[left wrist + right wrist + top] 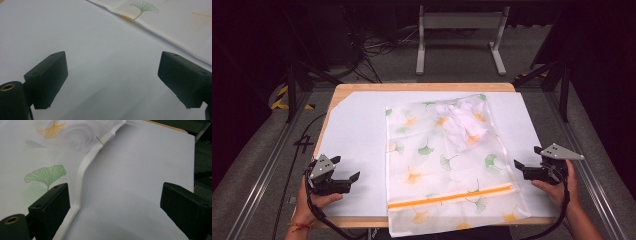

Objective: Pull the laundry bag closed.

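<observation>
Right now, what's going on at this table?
A person holds a gripper in each hand over a white sheet on the table. Between them lies a mesh bag printed with ginkgo leaves, an orange zip band near its front end and a white bundle inside at the far end. The left gripper and right gripper flank the bag, jaws wide open, nothing between them. Neither touches the bag.

Bright tabletop, dark surroundings, soft focus
</observation>
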### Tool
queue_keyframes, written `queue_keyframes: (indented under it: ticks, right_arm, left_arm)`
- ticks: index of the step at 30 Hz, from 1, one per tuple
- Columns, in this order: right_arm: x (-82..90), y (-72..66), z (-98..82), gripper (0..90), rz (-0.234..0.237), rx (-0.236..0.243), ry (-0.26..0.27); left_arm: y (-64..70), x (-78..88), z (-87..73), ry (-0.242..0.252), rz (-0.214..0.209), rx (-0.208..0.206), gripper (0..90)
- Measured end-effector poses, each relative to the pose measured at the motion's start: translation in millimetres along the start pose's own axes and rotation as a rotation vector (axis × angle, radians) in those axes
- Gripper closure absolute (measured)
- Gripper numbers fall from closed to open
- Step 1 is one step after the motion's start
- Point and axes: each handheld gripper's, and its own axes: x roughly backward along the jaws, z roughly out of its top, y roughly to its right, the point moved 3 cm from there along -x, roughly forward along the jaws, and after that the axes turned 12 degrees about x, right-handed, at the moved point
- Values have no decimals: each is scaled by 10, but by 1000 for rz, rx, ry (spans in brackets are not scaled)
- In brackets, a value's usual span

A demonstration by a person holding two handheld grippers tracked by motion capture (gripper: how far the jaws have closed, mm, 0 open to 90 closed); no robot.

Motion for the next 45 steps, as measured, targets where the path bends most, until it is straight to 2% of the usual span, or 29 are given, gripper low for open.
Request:
queue_keyframes:
  ticks: [3,7,13,15,17,21,32,36,38,40,43,45]
  right_arm:
    - [31,4,-16,95,-10,-1,9]
    - [53,-20,-21,97,-20,18,7]
    - [34,-22,-43,101,-23,23,-9]
    - [11,-34,-46,105,-20,22,-19]
    - [-1,-56,-39,107,-13,25,-27]
    - [19,-103,-14,107,-3,44,-19]
    - [53,-95,-29,109,-3,26,-7]
    - [59,-103,-44,112,7,22,-7]
    - [56,-112,-49,113,17,22,-9]
    - [53,-126,-54,118,25,24,-14]
    - [48,-155,-55,126,55,23,-19]
    - [54,-167,-54,127,55,32,-22]
  left_arm:
    - [61,36,20,19,-6,-15,93]
    - [97,8,-3,0,-13,-36,90]
    - [103,-9,-3,-14,-31,-33,91]
    - [104,-22,-6,-31,-23,-40,92]
    - [104,-24,-4,-28,-27,-38,94]
    - [107,-23,-1,-27,-30,-37,96]
    - [117,-76,20,-38,-39,-46,97]
    - [105,-93,25,-43,-33,-44,97]
    - [103,-90,29,-40,-41,-32,97]
    - [95,-96,36,-42,-38,-45,97]
    - [99,-113,42,-40,-47,-38,95]
    - [93,-124,45,-45,-52,-35,94]
